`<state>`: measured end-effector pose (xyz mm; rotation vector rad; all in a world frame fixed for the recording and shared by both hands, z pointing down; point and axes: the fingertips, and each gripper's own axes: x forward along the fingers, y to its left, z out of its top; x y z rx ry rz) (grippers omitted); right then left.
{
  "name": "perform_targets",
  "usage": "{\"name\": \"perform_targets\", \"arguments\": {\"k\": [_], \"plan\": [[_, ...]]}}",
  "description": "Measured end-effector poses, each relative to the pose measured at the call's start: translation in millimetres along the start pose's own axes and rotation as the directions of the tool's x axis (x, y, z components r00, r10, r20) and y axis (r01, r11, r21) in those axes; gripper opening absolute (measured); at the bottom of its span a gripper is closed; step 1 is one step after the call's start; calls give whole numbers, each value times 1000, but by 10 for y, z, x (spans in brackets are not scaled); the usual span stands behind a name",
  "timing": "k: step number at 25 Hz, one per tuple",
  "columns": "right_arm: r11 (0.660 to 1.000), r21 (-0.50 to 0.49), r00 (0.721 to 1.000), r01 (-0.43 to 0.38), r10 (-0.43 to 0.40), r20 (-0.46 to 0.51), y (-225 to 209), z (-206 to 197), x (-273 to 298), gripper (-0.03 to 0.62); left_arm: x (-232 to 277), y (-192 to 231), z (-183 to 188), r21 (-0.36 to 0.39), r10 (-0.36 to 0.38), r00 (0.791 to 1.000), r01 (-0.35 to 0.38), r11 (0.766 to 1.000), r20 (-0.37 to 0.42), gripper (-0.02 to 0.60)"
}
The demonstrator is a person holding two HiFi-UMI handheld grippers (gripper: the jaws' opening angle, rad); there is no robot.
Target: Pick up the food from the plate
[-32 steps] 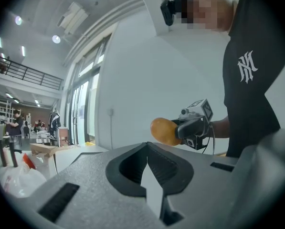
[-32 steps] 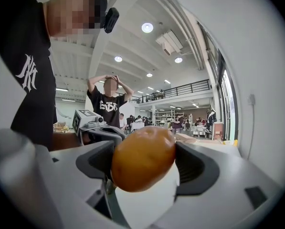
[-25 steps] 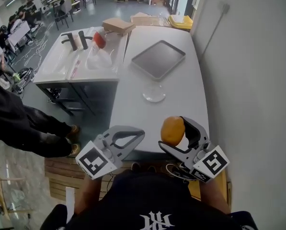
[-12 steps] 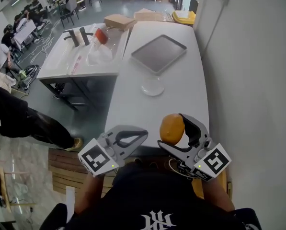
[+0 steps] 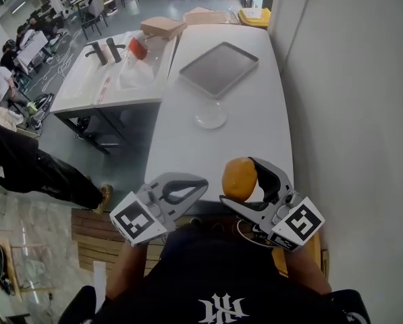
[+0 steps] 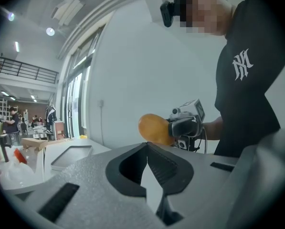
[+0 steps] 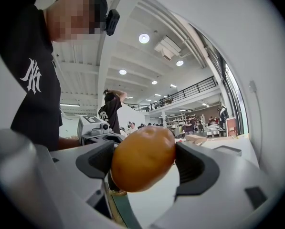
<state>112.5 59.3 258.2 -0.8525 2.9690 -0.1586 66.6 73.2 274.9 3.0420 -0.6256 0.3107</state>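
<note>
An orange-brown bread roll (image 5: 239,179) is clamped in my right gripper (image 5: 245,181), held near the white table's near edge. The right gripper view shows the roll (image 7: 143,158) filling the space between both jaws. My left gripper (image 5: 200,183) is held beside it to the left, jaws shut together with nothing between them (image 6: 147,168). In the left gripper view the roll (image 6: 154,129) and the right gripper show ahead. A small clear glass plate (image 5: 210,117) lies bare in the middle of the table, well beyond both grippers.
A grey metal tray (image 5: 219,69) lies farther back on the white table (image 5: 255,133). A second table (image 5: 86,86) to the left carries bottles and a plastic bag. Cardboard boxes (image 5: 162,27) sit at the far end. A wall runs along the right. People stand at left.
Both grippers stay nearly still with the roll held. The view has shifted slightly, and the person at left has stepped back a little.
</note>
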Motion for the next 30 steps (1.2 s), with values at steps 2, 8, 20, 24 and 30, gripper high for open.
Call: {"name": "perform_targets", "arguments": {"k": [2, 8, 20, 24, 30], "plan": [[1000, 11, 1000, 4, -4, -1, -11, -28, -5, 391, 4, 0, -31, -4, 0, 1000, 0, 1000, 2, 3], [1000, 7, 1000, -4, 4, -18, -17, -60, 17, 391, 5, -6, -26, -6, 10, 1000, -10, 1000, -3, 3], [999, 29, 999, -29, 30, -37, 2, -111, 90, 391, -22, 19, -31, -17, 27, 1000, -27, 999, -11, 3], [999, 24, 999, -27, 28, -34, -1, -142, 93, 391, -10, 6, -66, -14, 22, 1000, -22, 1000, -18, 3], [999, 38, 999, -25, 27, -44, -5, -145, 58, 391, 18, -11, -49, -18, 19, 1000, -20, 1000, -25, 3]]}}
